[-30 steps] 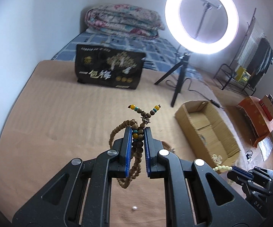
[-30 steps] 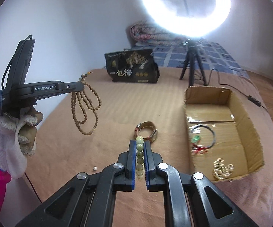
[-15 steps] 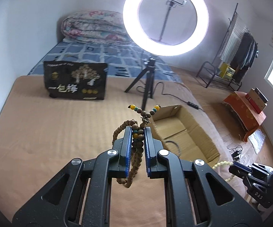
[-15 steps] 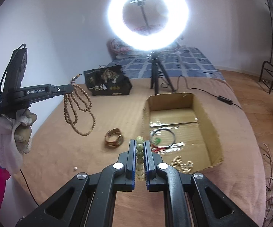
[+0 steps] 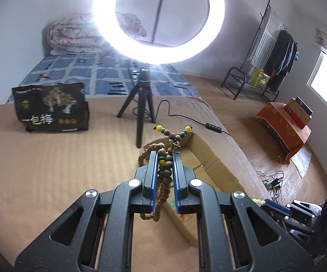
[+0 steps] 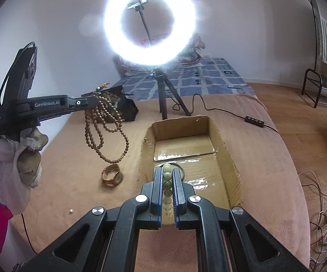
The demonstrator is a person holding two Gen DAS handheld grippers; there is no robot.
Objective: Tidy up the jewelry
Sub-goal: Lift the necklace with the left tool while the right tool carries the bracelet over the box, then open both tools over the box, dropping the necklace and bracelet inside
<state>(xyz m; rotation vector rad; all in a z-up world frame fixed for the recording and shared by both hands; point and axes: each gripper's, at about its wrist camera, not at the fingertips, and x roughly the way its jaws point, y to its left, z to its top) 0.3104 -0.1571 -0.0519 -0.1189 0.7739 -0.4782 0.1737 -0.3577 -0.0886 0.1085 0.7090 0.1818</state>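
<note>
Two bead strands held above the bed.
Mala (image 5: 164,170) hangs clamped in the left gripper (image 5: 165,156), left of the box (image 6: 218,136); green bracelet (image 6: 167,187) is pinched between the right gripper (image 6: 167,174) fingers over the box; a bangle (image 6: 112,175) lies beside it.

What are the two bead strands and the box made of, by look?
Long strand in the left gripper: likely wood or seed, matte brown, grainy, with glossy yellow and green accent beads. Short strand in the right gripper: pale green, translucent, jade-like or glass. Box: raw corrugated cardboard, glossy tape on its floor.
</note>
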